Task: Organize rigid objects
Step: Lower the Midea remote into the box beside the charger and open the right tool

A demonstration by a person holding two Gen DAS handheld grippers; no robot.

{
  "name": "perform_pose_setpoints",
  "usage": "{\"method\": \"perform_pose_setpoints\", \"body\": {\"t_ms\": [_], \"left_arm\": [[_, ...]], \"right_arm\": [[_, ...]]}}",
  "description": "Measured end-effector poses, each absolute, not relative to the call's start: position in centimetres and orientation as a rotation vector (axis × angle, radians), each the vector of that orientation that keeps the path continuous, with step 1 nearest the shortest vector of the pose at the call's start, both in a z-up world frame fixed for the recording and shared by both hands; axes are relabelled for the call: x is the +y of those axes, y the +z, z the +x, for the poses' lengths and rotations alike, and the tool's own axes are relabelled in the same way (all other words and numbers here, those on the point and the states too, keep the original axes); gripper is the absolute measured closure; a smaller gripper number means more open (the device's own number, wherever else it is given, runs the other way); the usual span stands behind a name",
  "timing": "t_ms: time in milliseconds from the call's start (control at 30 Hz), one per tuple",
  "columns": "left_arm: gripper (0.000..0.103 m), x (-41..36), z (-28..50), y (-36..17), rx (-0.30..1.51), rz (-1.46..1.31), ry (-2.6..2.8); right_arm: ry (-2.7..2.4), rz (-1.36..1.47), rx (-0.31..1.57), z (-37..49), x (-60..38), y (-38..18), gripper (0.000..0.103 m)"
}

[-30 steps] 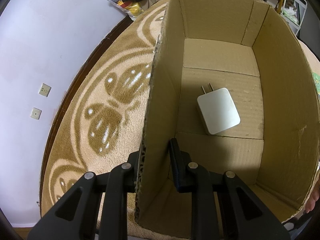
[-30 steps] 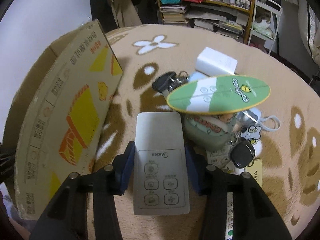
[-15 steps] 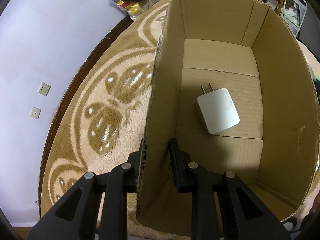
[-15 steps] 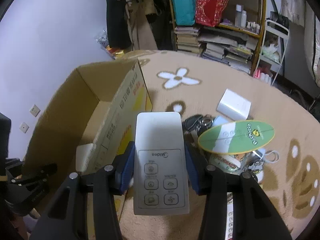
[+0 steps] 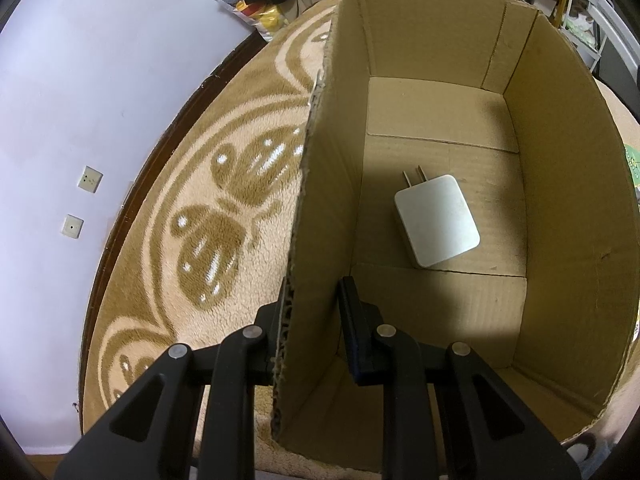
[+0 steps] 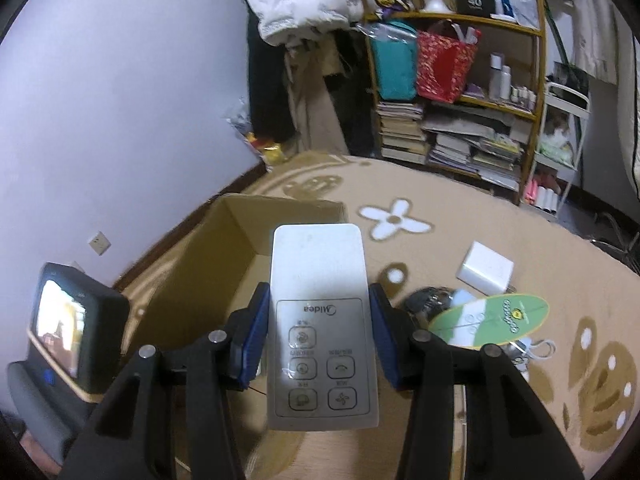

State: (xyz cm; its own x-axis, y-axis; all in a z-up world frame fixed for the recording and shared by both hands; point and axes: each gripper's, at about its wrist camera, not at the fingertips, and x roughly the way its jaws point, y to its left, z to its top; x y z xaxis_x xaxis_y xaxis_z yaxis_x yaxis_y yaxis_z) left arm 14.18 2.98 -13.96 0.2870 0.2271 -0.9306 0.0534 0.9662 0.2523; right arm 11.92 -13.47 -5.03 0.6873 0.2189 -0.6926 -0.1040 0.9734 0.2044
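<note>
My left gripper (image 5: 310, 304) is shut on the left wall of an open cardboard box (image 5: 328, 208), one finger outside and one inside. On the box floor lies a white plug adapter (image 5: 437, 220). My right gripper (image 6: 318, 320) is shut on a white Midea remote control (image 6: 320, 320), held in the air above the cardboard box (image 6: 192, 276). To the right on the carpet lie a white charger block (image 6: 485, 267), a green and white oval tag (image 6: 490, 320) and dark keys (image 6: 426, 300) in a small pile.
A patterned beige carpet (image 5: 224, 216) covers the floor up to a lilac wall (image 5: 100, 80) with two sockets. A shelf (image 6: 460, 92) full of books and bags stands at the back. The left gripper's unit with a lit screen (image 6: 60, 312) shows at the left.
My right gripper has risen with the remote and moved left, from beside the box to above its opening. The left gripper and the box have stayed put.
</note>
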Motion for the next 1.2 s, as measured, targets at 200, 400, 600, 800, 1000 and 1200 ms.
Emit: {"method": "perform_pose_setpoints", "body": {"t_ms": [200, 400, 600, 800, 1000, 1200], "left_arm": [[0.082, 2.9, 14.2, -14.0, 1.279, 0.254, 0.118], [0.082, 2.9, 14.1, -13.9, 1.279, 0.253, 0.117], [0.082, 2.9, 14.1, -13.9, 1.279, 0.252, 0.117], [0.082, 2.9, 14.1, -13.9, 1.278, 0.253, 0.113], [0.081, 3.1, 14.0, -14.0, 1.283, 0.244, 0.113], [0.08, 3.2, 14.0, -14.2, 1.289, 0.244, 0.117]], "right_arm": [[0.222, 0.131, 0.81, 11.7, -11.6, -5.5, 0.052], [0.252, 0.139, 0.811, 11.4, -10.9, -5.8, 0.052], [0.263, 0.134, 0.831, 11.5, -10.5, -6.4, 0.052], [0.292, 0.163, 0.859, 11.7, -10.3, -7.0, 0.052], [0.301, 0.15, 0.867, 11.7, -10.1, -7.3, 0.052], [0.304, 0.13, 0.85, 11.6, -9.8, -6.9, 0.053]]}}
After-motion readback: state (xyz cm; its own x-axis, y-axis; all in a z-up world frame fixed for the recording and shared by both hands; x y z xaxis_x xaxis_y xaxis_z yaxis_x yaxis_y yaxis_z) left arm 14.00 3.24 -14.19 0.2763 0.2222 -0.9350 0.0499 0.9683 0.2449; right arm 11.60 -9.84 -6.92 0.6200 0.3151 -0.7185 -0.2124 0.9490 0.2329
